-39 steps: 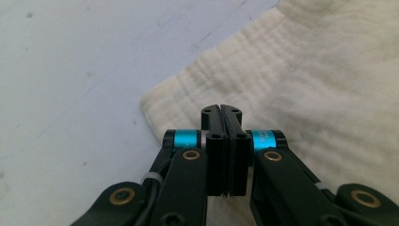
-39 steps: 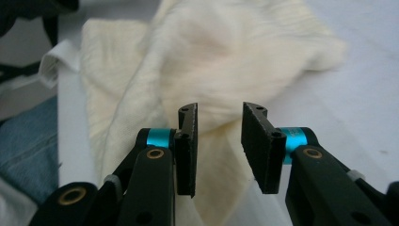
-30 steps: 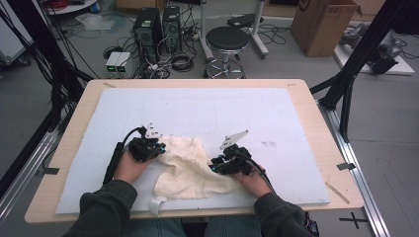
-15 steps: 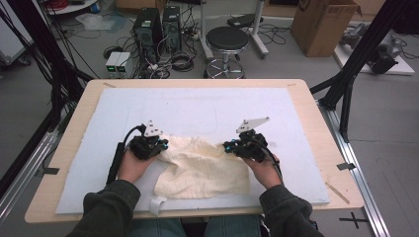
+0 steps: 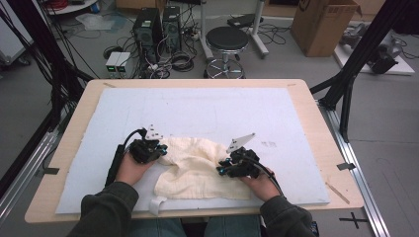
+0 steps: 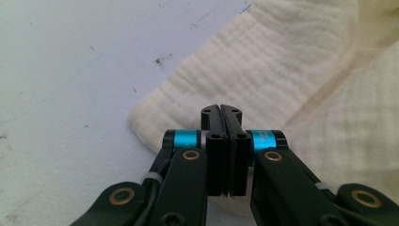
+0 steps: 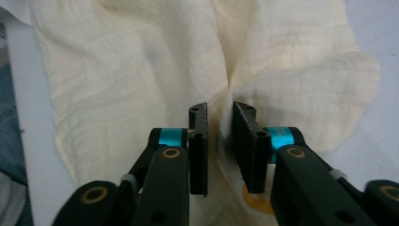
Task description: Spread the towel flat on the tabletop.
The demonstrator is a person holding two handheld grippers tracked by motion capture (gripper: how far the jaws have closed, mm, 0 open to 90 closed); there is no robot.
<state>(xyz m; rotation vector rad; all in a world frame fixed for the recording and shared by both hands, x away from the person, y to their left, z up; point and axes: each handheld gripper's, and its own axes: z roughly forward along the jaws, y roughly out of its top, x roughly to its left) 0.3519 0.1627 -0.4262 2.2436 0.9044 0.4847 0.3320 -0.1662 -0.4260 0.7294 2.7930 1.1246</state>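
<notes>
No readable text, label or no. anywhere; print on the cardboard box (image 5: 323,22) is too blurred.

Our two forearms, in dark olive sleeves, come in low and angle inward toward each other. Our left hand (image 5: 129,168) wraps the black two-jaw left gripper (image 6: 221,109), whose jaws are pressed fully together. Our right hand (image 5: 261,183) holds the black two-jaw right gripper (image 7: 220,110); its jaws have just been opening and stand slightly apart.

far mat (image 5: 207,106): free | near: cloth (image 5: 197,168) obstructs
</notes>
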